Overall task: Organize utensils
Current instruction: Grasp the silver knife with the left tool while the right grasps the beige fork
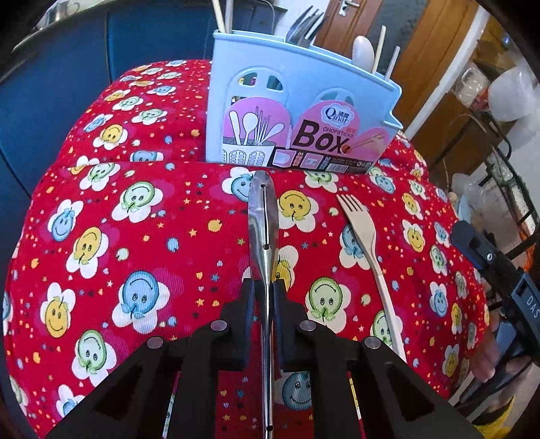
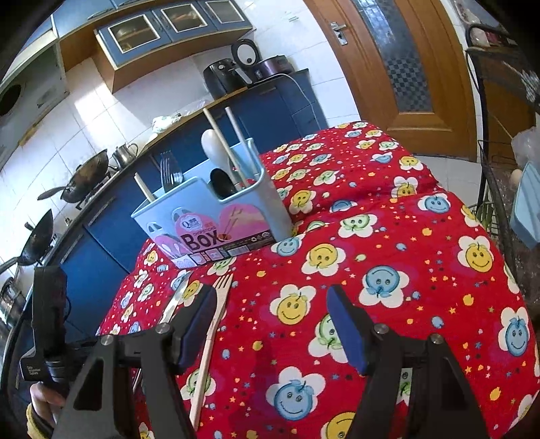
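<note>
The left claw point(image 1: 264, 287) is pinching a shiny metal utensil point(image 1: 262, 216) by its thin handle. The flat end of the utensil points at the blue chopsticks box point(image 1: 303, 101), which stands on the red smiley cloth point(image 1: 135, 236) that covers the tabletop. The tip of the utensil is just in front of the box, near the bottom of its label. Whether the utensil is off the cloth cannot be told.

The box already holds metal forks point(image 1: 303, 28), a white spoon point(image 1: 362, 52) and some chopsticks point(image 1: 221, 15).

A pale fork point(image 1: 362, 229) lies on the cloth in front of the box. The right claw point(image 2: 271, 324) is spread wide and holds nothing. It hangs in front of the box, with the pale fork by its left finger.

To do this step well, the left claw should likely lift the utensil higher than the top of the box. Then it should tip the utensil upright over a free slot and let go only once the end is inside. A slow move would stop it from knocking the forks.
</note>
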{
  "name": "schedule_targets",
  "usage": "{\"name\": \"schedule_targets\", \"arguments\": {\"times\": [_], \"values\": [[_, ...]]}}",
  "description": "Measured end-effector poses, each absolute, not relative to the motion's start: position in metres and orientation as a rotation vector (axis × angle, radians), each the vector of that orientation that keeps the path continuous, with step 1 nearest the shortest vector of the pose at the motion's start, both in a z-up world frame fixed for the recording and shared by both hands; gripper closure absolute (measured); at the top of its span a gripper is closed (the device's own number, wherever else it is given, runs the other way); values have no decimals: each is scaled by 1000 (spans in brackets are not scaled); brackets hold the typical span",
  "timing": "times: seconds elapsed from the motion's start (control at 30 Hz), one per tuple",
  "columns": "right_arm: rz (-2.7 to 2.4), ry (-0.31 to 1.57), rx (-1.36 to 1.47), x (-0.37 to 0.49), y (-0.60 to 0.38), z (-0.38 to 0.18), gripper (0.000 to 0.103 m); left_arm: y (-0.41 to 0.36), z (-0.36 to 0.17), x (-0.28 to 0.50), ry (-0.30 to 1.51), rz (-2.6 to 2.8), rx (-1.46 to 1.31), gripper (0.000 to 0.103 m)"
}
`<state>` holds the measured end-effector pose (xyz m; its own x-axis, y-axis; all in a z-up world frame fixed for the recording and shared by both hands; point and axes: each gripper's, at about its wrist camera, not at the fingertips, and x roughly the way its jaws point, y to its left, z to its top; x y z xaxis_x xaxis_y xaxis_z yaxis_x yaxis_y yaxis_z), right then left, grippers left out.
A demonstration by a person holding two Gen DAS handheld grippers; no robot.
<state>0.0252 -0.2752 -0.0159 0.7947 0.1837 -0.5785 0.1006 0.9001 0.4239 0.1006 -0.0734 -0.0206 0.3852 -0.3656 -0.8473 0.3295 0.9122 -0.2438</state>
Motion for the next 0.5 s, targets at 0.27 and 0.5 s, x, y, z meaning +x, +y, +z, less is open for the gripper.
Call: {"name": "schedule_targets", "arguments": {"times": [0.27, 0.5], "values": [[57, 721, 413, 32, -260, -12, 33, -49, -19, 97, 1051, -487, -155, 93], [78, 802, 390, 42, -242, -12, 33, -24, -2, 90, 937, -476, -197, 93]]}}
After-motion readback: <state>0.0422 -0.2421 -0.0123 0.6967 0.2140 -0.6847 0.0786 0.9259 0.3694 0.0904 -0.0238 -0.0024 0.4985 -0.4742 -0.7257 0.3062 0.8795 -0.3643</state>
